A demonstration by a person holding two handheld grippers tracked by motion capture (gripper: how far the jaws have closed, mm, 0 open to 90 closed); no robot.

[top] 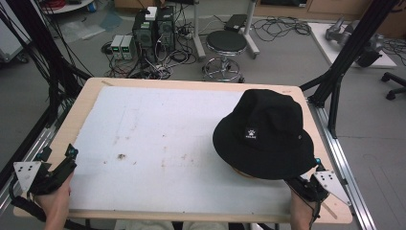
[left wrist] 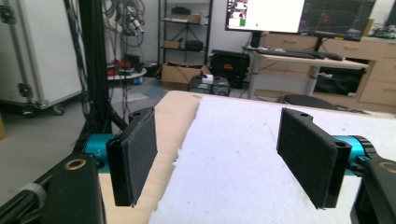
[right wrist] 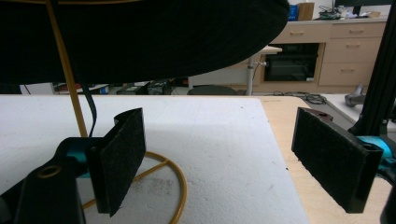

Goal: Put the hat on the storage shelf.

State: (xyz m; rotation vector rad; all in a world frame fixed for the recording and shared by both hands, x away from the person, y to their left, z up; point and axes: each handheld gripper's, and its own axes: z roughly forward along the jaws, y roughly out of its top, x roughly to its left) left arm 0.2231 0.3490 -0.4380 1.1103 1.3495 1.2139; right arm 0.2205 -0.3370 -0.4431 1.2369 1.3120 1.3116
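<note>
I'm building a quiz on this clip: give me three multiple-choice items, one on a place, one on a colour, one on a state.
1. Where is the black fabric bucket hat?
A. table's right side
B. table's left side
C. floor

2. What colour is the thin wire stand beneath it?
A. blue
B. yellow
C. white

3. How do the left gripper and right gripper stand?
A. both open
B. both shut
C. left one clamps the hat

Answers:
1 A, the high view shows it by the right gripper.
2 B, its yellow ring lies on the white foam sheet.
3 A, wide gaps, nothing between the jaws.
</note>
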